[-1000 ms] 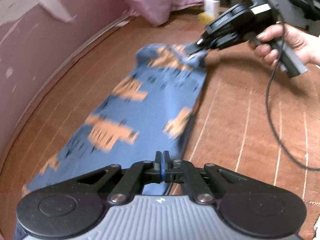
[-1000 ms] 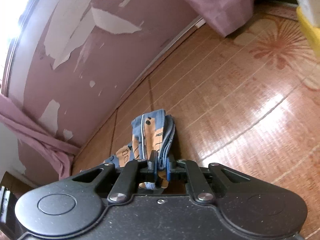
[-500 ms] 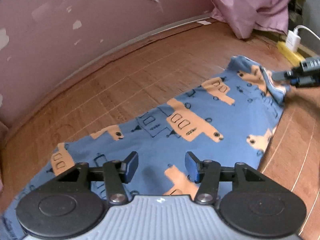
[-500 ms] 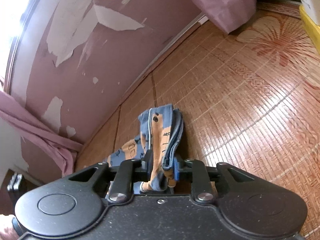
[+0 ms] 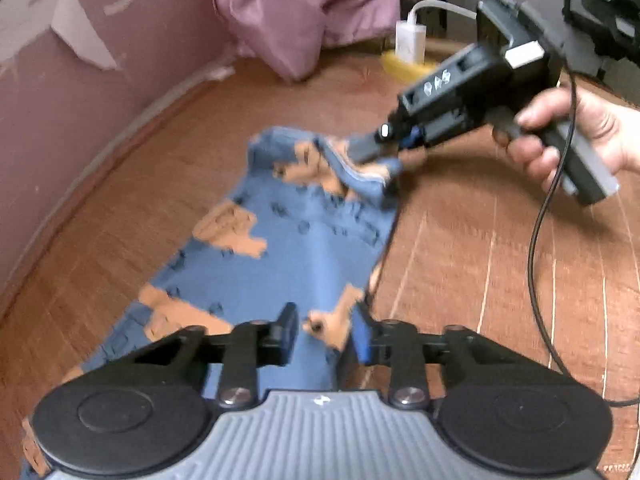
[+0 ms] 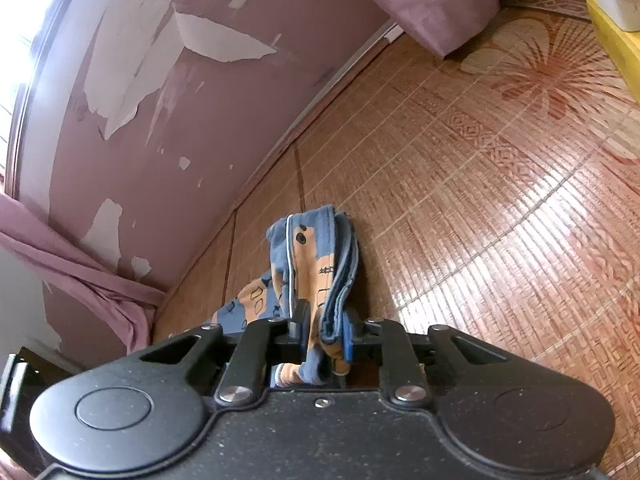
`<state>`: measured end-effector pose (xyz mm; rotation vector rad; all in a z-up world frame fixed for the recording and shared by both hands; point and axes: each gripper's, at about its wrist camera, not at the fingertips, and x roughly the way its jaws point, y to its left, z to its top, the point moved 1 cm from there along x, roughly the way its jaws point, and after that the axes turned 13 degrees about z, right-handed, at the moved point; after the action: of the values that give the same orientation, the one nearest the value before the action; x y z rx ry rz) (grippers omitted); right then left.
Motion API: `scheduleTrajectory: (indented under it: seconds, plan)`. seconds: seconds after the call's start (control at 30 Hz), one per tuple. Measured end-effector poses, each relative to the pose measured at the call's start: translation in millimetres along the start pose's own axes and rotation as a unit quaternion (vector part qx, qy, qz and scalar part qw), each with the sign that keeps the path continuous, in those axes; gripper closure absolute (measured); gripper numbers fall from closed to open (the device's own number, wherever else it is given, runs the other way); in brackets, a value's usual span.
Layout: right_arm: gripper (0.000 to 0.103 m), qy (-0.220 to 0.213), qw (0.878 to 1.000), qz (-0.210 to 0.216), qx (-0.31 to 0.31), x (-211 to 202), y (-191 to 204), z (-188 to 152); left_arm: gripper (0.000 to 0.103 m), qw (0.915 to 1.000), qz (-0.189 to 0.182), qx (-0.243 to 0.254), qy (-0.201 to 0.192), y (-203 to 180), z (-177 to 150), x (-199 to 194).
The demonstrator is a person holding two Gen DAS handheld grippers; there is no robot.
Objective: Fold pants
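The pants [image 5: 304, 236], blue with orange printed figures, are laid lengthwise on the woven floor mat [image 5: 460, 264], alongside the pink wall [image 5: 80, 92]. One end is bunched and lifted slightly off the mat by the right gripper [image 6: 325, 344], whose fingers are clamped on a fold of several cloth layers; in the left wrist view that gripper is seen held by a hand [image 5: 576, 136] at the far end of the pants. The left gripper [image 5: 324, 334] is held at the near end of the pants, its fingers apart with cloth showing between them but not pinched. A second ago those fingers were shut on the near edge of the pants; half a second ago they had been opened, and they have been kept open since, while the view has been swung back along the length of the garment. The right grip has been kept throughout, though slightly loosened. It is judged that the near end has been released so that a fresh hold can be taken, and that the lengthwise fold is done while the end-to-end fold is not yet made. No containers are seen; only a yellow power strip [image 5: 404, 66] with a white charger [image 5: 409, 42] lies beyond the pants, near a purple curtain [image 5: 304, 12].
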<state>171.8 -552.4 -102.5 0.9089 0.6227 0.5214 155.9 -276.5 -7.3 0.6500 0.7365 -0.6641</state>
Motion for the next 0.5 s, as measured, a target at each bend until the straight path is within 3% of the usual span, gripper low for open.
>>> scheduleTrajectory:
  seconds: [0.17,0.27,0.33,0.37,0.5]
  plan:
    - [0.064,0.009,1.000,0.025,0.007,-1,5,0,0.092,0.9996,0.004,-0.024,0.013,9,-5,-1]
    - [0.064,0.021,0.999,0.014,-0.019,2,13,-3,0.098,0.9996,0.006,-0.026,0.013,11,-3,-2]
    - [0.080,0.034,0.999,0.000,-0.039,6,17,-5,0.100,0.9996,0.005,-0.025,0.013,9,-3,-1]
    - [0.094,0.041,0.998,-0.010,-0.052,8,19,-6,0.100,0.9996,0.006,-0.025,0.015,9,-2,0]
    - [0.095,0.034,0.994,-0.039,-0.098,6,30,-8,0.102,0.9995,0.018,-0.015,0.022,7,-5,0]
